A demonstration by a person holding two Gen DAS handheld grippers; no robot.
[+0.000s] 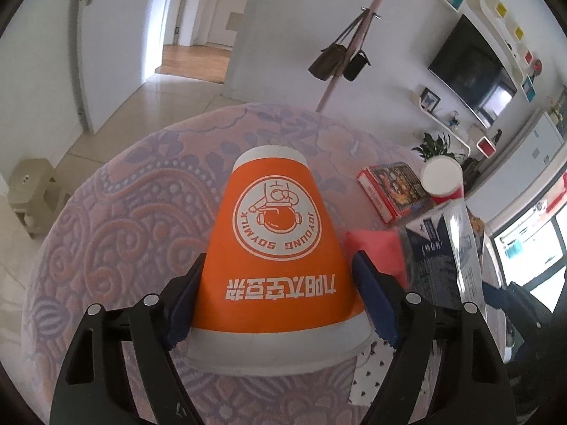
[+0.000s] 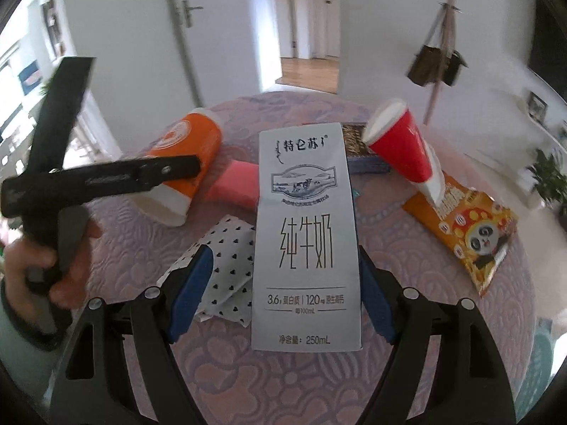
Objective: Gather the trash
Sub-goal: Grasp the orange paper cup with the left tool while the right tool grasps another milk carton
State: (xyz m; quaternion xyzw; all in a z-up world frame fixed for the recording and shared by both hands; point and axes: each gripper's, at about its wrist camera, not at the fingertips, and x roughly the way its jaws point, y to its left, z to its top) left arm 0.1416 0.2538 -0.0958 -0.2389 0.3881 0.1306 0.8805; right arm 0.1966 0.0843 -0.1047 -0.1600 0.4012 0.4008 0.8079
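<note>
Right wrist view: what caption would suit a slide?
Right gripper straddles a milk carton on the table among cups and wrappers.

Left hand-held gripper [image 1: 274,299]: both blue-padded fingers [image 1: 184,304] press against the sides of the orange cup [image 1: 273,248], near its wide end; jaws closed on it. In the right wrist view this same hand-held gripper reaches in from the left, its black finger lying across the cup, and the person's left hand [image 2: 53,258] wraps the handle below, fingers curled around the grip.

Right hand-held gripper [image 2: 287,294]: jaws spread to either side of the milk carton [image 2: 304,233]. Right pad [image 2: 375,304] sits against the carton edge; left pad stands apart from it with a visible gap. Carton not clamped.
</note>
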